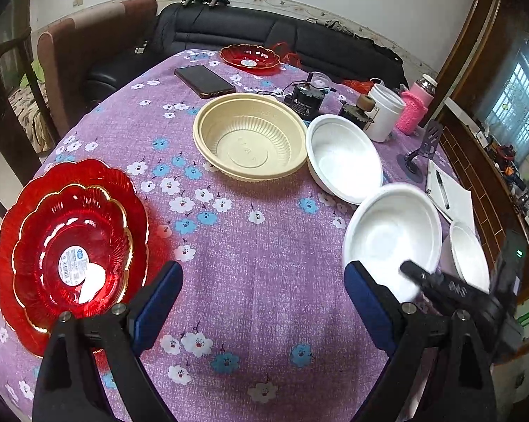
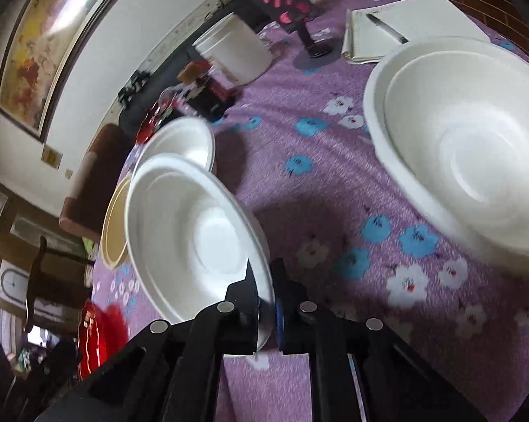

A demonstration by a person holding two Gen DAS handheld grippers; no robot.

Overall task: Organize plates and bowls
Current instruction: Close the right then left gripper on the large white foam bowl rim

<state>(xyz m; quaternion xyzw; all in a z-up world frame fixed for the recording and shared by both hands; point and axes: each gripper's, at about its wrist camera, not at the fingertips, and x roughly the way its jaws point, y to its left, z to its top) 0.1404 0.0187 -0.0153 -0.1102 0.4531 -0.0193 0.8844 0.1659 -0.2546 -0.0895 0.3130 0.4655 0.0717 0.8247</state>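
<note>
Bowls crowd the far and right side of our desk [image 1: 264, 281] with its purple flowered cloth: a cream ribbed bowl [image 1: 250, 137] sits mid-desk, with a white bowl [image 1: 343, 156] just beside it on the right. Our right gripper [image 2: 266, 302] has its jaws shut on the near rim of another white bowl [image 2: 197, 235], which tilts above the cloth. Stacked white bowls [image 2: 464, 140] rest at the right of that view, one nested inside the other.

Our left gripper [image 1: 264, 302] hangs over bare cloth with its blue-padded jaws spread wide and nothing between them. To its left lie stacked red plates [image 1: 71, 246], the smaller inside the larger; a white sticker on the inner one carries small print we cannot read. A third red plate [image 1: 250, 57] sits at the far edge, also with a sticker too small to make out. A dark phone [image 1: 204, 81] lies near it. At the right a pen [image 1: 443, 190] rests on a notepad [image 1: 454, 200]; any writing there is illegible.
</note>
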